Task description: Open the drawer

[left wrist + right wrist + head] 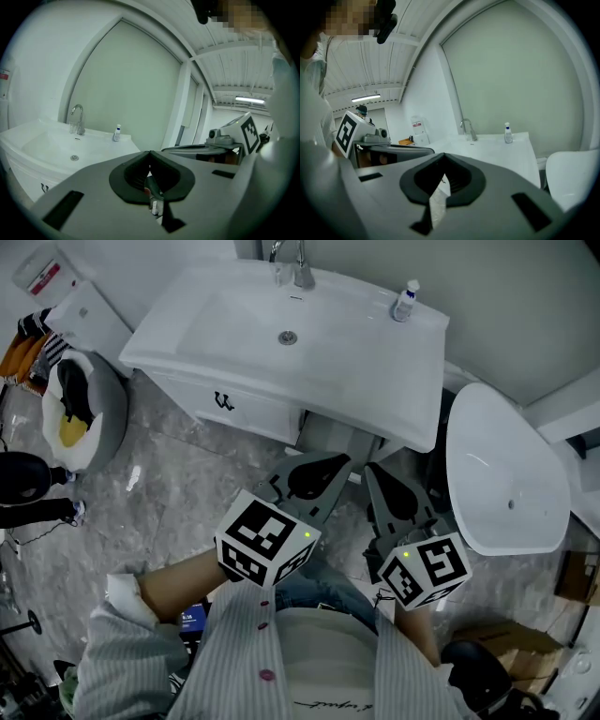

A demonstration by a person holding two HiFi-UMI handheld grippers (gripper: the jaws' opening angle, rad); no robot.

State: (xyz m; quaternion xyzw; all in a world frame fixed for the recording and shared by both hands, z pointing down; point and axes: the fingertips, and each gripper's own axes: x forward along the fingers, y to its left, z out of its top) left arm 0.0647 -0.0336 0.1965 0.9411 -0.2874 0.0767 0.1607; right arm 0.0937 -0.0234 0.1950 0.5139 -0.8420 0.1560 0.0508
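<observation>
Drawer (246, 411) sits in the white vanity cabinet directly under the washbasin (375, 362), towards the cabinet's left half in the head view. It looks shut, its white front level with the cabinet face. A small dark handle (223, 401) sits on the left part of that front, and nothing touches it.

Left hand-held gripper (150, 153) has its jaws pressed together: in its own view the dark pads (136, 176) meet at a point with nothing between them. Right hand-held gripper (443, 155) is likewise closed tight and empty. In the head view both are held side by side in front of the person's striped shirt (141, 652), over the grey marbled floor (159, 512). They point towards the vanity but stay apart from it. The left one points at the cabinet just to the right of the drawer, and the right one lies nearer the white toilet (506, 474). The marker cubes show at their rear ends.

On the washbasin a chrome faucet (300, 266) stands at the back edge, a drain (288, 337) marks the bowl's middle, and a small bottle with a blue band (405, 301) stands at the back right corner. To the left of the vanity a grey round tub (108, 418) on the floor holds black and yellow things
</observation>
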